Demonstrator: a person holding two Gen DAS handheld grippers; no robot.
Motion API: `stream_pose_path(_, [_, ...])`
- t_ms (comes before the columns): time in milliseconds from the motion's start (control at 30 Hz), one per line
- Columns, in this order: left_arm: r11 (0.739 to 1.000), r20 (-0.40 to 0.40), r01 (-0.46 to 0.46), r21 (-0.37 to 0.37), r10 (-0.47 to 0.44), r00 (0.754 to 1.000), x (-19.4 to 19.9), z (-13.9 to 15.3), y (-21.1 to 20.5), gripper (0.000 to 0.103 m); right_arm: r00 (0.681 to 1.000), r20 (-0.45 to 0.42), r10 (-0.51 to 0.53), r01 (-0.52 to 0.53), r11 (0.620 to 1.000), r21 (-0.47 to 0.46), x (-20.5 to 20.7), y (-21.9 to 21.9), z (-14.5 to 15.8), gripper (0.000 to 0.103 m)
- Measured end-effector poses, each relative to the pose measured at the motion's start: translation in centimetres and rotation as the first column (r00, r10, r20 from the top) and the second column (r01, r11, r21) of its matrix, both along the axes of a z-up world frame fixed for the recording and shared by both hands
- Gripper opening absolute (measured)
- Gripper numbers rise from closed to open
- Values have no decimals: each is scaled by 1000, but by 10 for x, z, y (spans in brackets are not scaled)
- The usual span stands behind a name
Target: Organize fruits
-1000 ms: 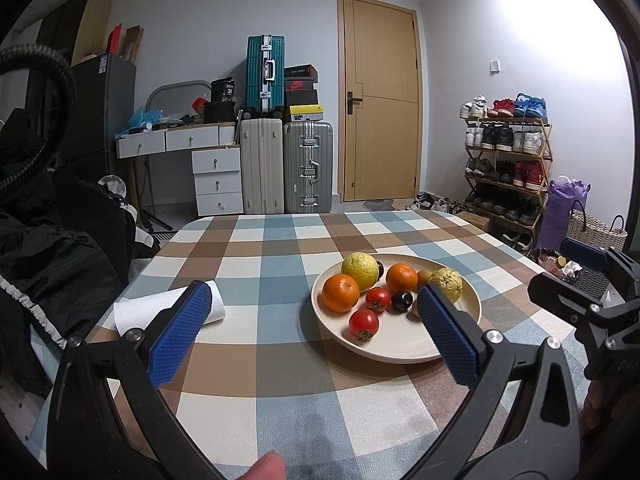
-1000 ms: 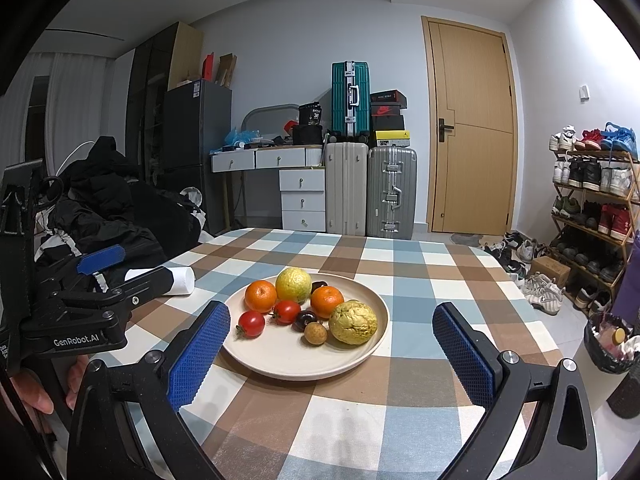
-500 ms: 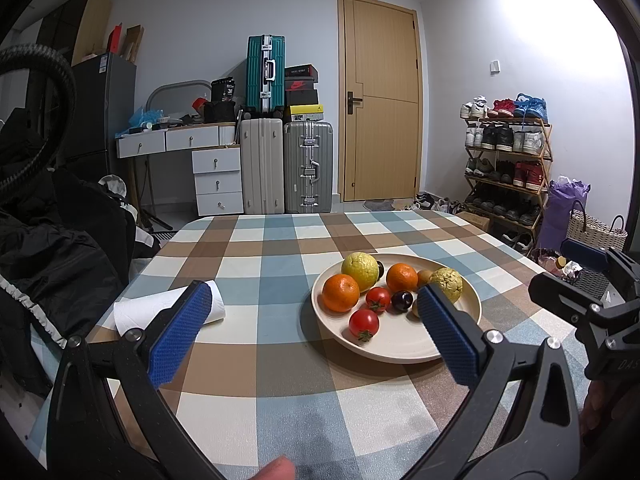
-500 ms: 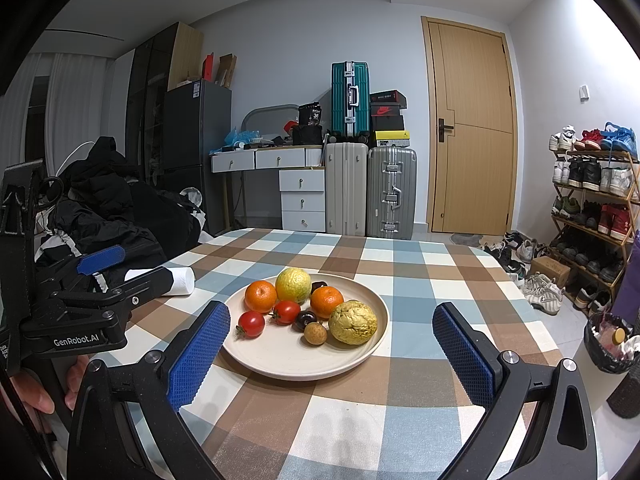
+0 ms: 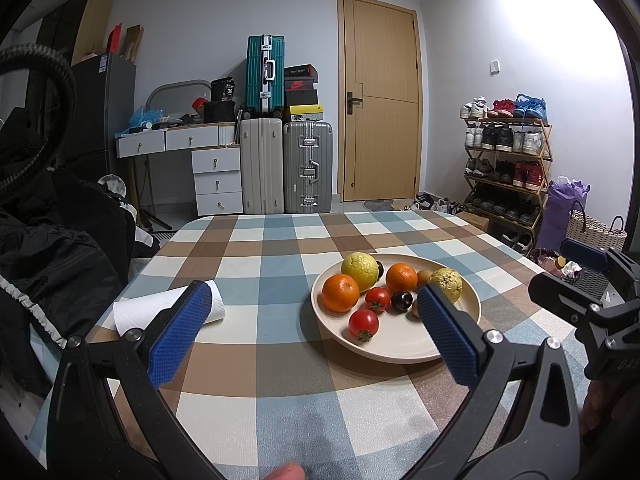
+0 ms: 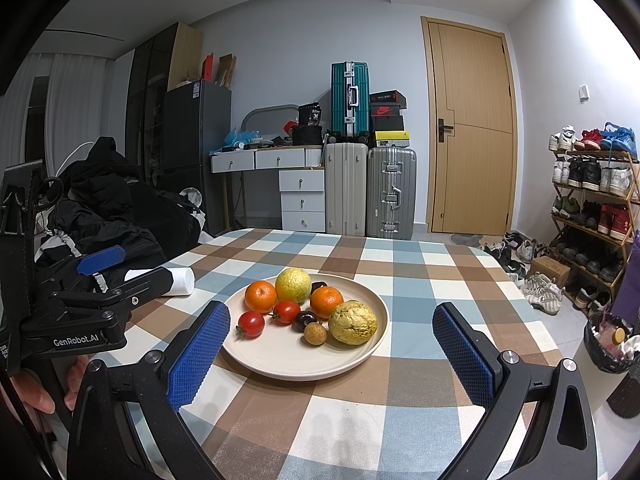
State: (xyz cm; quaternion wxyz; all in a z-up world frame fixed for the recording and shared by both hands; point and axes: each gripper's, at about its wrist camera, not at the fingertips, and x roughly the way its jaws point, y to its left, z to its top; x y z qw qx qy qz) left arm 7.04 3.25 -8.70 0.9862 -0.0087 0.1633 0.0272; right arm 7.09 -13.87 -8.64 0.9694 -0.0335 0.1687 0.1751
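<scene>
Both tongs gape empty: left tongs (image 5: 312, 320), whose right pad hides part of a small fruit on the plate (image 5: 404, 354); right tongs (image 6: 332, 344).

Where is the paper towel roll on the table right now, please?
The paper towel roll lies on its side near the table's left edge, left of the plate, partly behind the left tongs.

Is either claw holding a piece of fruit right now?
No, the left claw and right claw both stand open and empty, and the fruit lies on the plate.
</scene>
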Motion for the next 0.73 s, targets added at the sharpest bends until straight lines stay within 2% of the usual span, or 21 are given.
stream_pose_path(733, [1000,0,-1,-1,1,1000,0,0,0,103,1000,0,-1,1,1000,1,0,-1,-1,103])
